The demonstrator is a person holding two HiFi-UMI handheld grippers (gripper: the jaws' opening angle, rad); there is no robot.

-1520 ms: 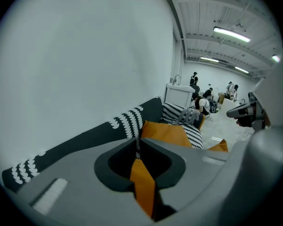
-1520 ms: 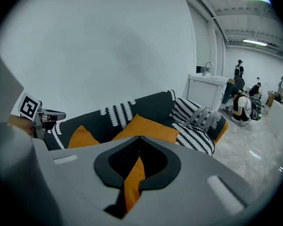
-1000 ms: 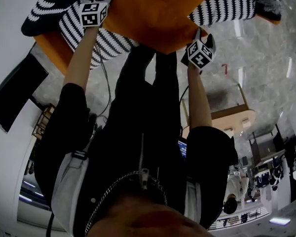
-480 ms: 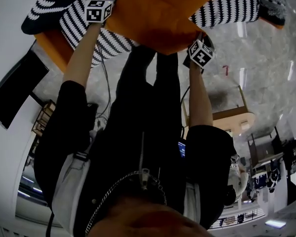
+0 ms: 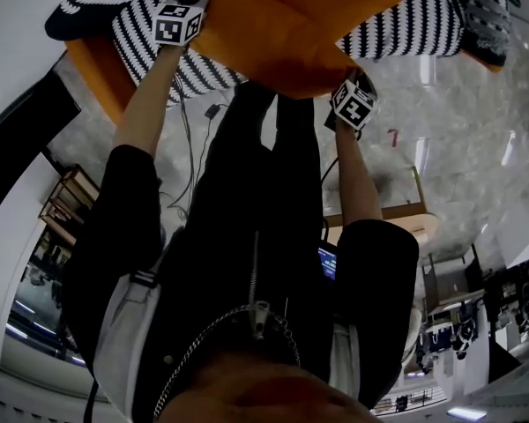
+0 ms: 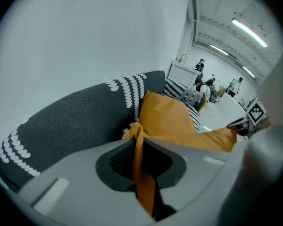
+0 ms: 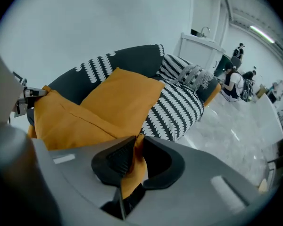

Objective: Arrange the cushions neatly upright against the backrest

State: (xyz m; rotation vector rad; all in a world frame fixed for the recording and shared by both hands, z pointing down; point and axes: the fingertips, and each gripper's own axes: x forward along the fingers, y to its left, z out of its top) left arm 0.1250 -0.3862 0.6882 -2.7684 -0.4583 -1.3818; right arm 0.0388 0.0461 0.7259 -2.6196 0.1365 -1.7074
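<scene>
Before the dark sofa (image 6: 75,121), left gripper (image 6: 137,147) and right gripper (image 7: 132,150) jaws are closing — pinching, apparently — on the orange cushion (image 5: 282,33).

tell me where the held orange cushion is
The orange cushion sits top centre of the head view, between the left gripper and right gripper, both closing on its edges.

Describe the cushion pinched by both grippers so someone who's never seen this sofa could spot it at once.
Find the dark, white-patterned sofa backrest. Before it lies a plain orange cushion, the left gripper and right gripper closing their jaws on its corners. The black-and-white patterned cushions beside it are not gripped.
</scene>
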